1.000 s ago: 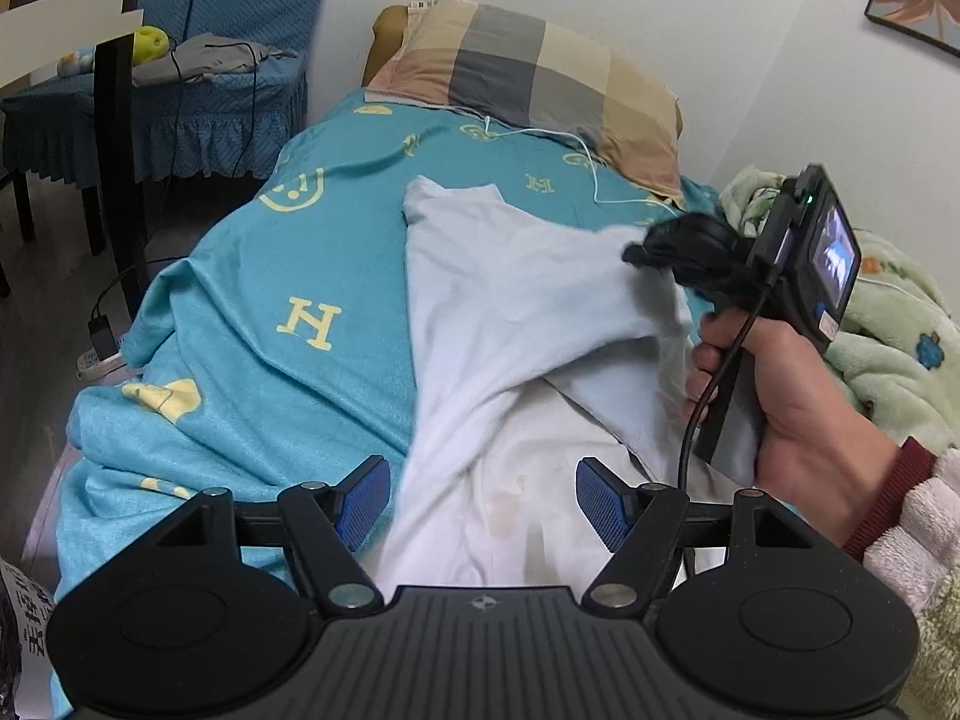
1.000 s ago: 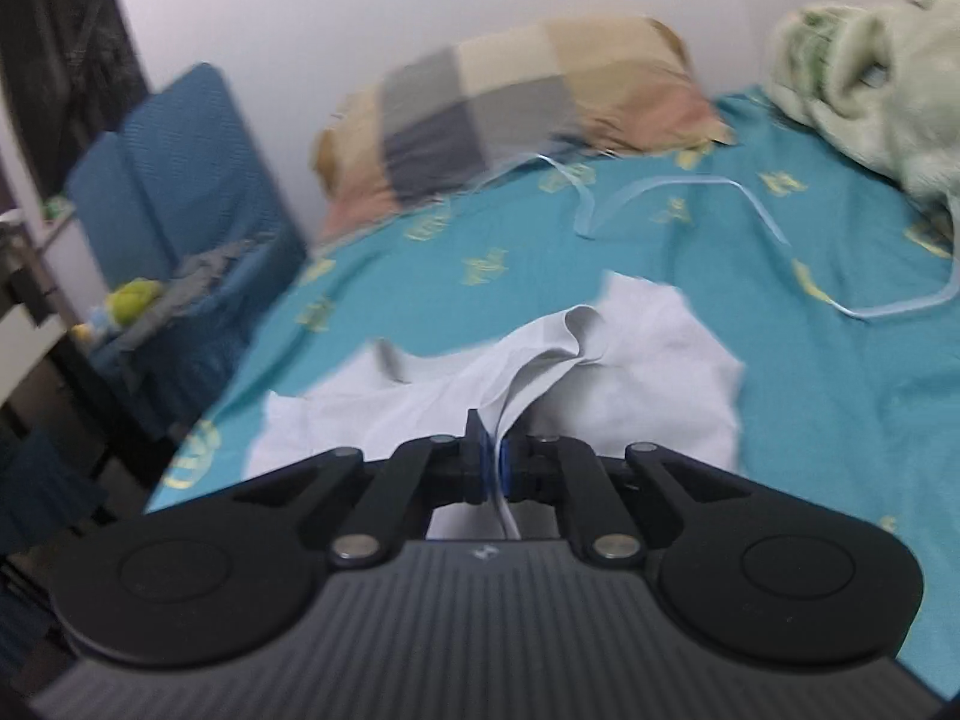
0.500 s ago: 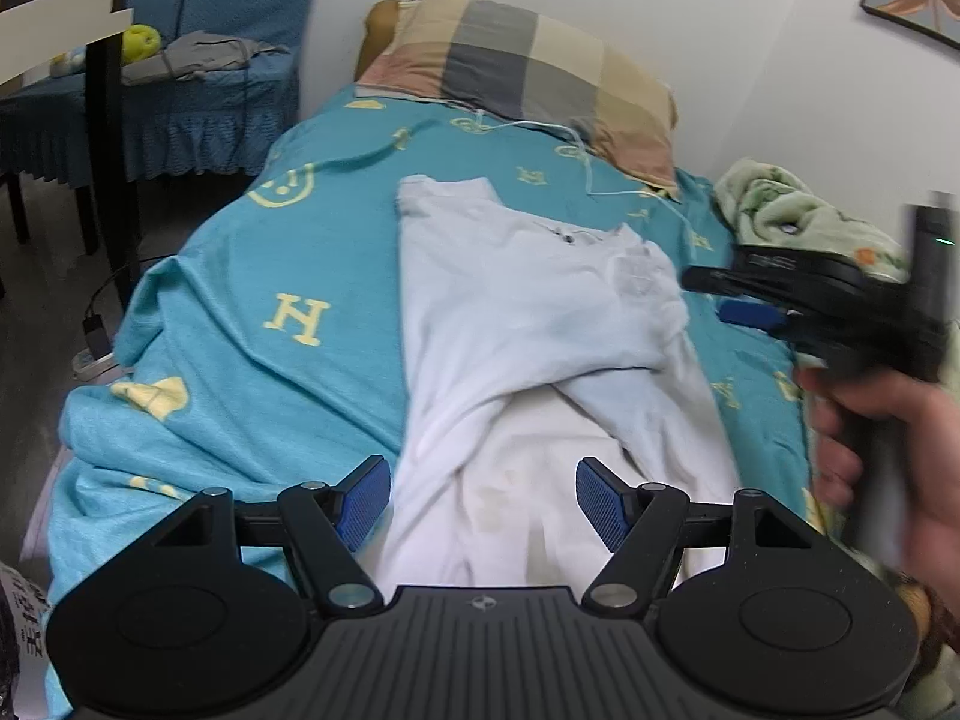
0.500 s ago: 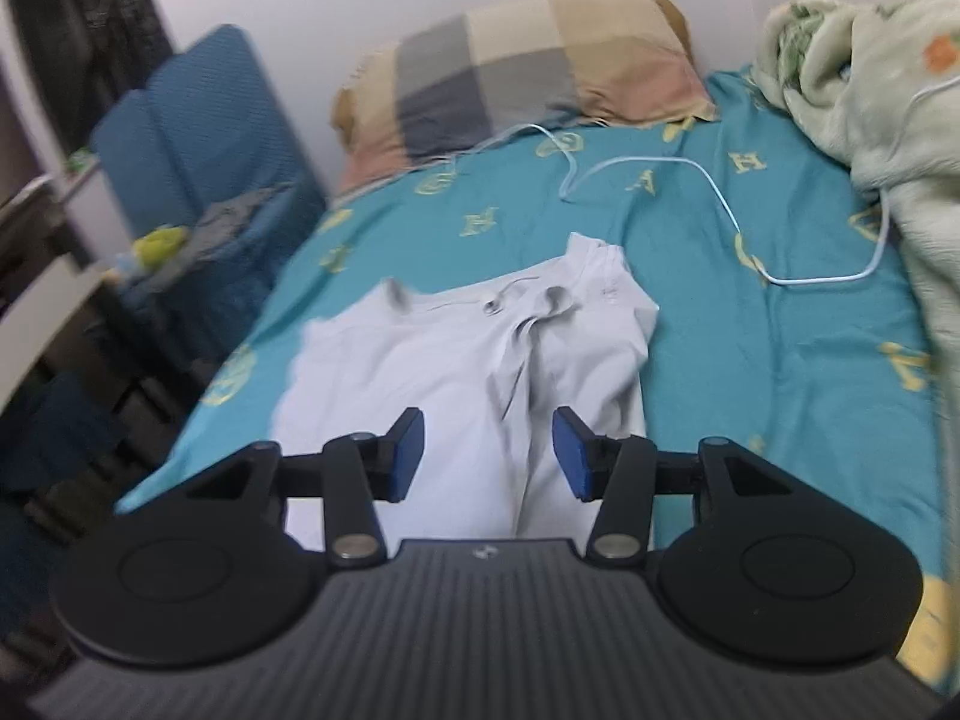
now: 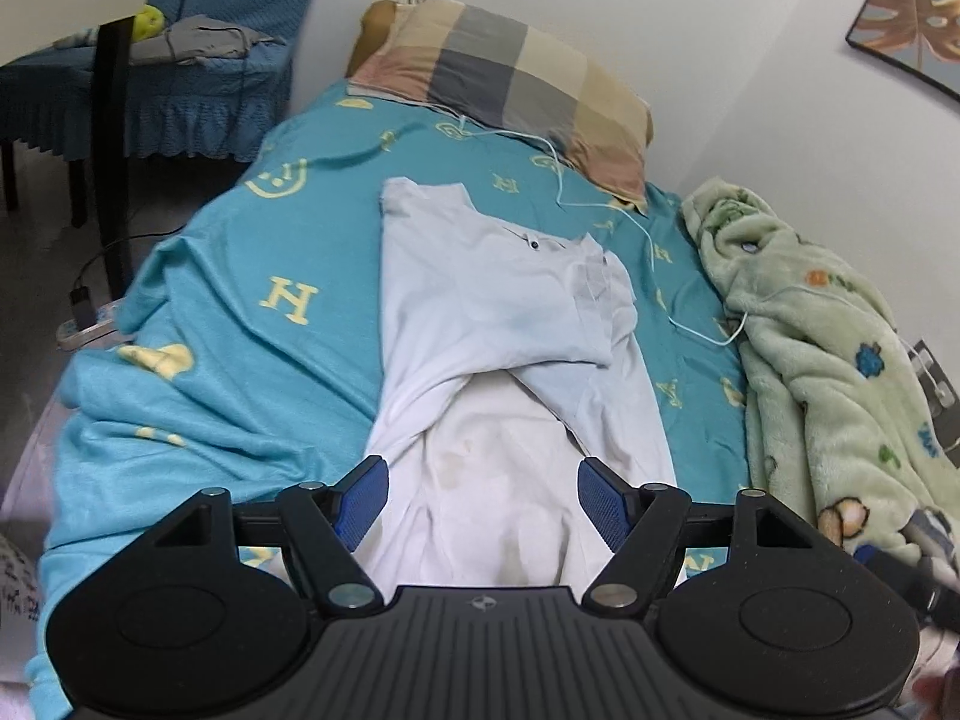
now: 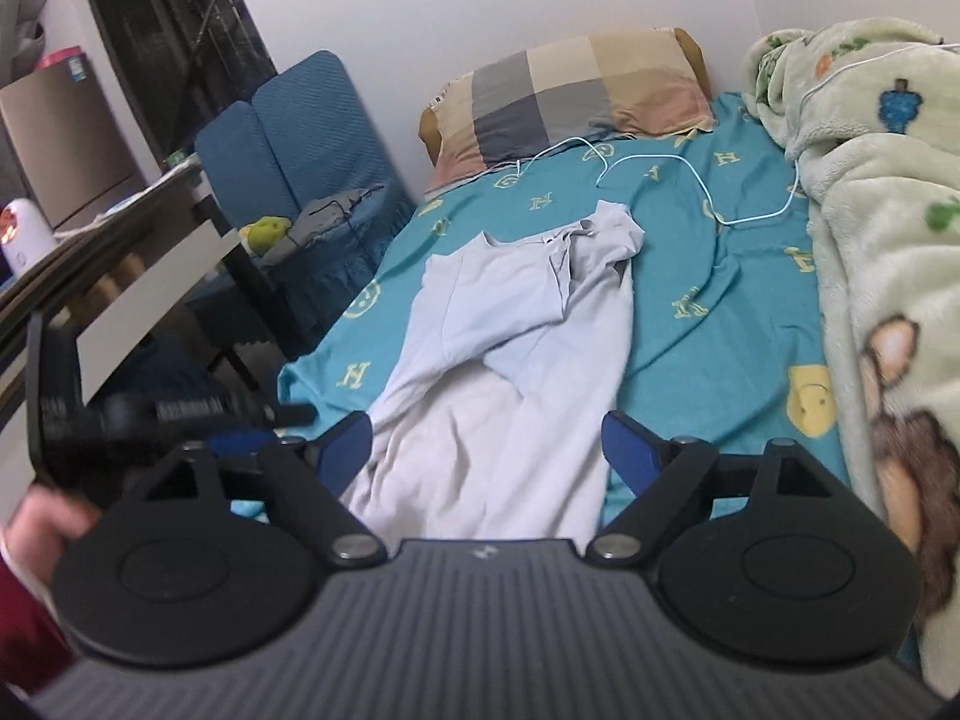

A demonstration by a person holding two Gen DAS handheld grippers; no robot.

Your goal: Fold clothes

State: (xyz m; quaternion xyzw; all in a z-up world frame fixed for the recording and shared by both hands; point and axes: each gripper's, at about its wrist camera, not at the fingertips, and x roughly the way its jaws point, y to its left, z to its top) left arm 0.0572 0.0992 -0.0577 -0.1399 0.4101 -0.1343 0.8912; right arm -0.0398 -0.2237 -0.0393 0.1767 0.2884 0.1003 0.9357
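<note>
A white shirt (image 5: 498,324) lies lengthwise on the teal bed sheet (image 5: 240,324), its two sides folded in over the middle and its collar toward the pillow. It also shows in the right wrist view (image 6: 498,348). My left gripper (image 5: 483,498) is open and empty above the shirt's near hem. My right gripper (image 6: 489,450) is open and empty, also over the near hem. The left gripper (image 6: 228,414) shows blurred at the left of the right wrist view.
A checked pillow (image 5: 510,78) lies at the head of the bed. A white cable (image 5: 648,240) runs across the sheet. A green fleece blanket (image 5: 828,348) is heaped along the right side. A blue covered chair (image 5: 150,90) and a desk (image 6: 120,252) stand left.
My right gripper let go of the shirt's side, which now lies folded over the middle, then opened and drew back toward the near hem. The left gripper stayed open.
</note>
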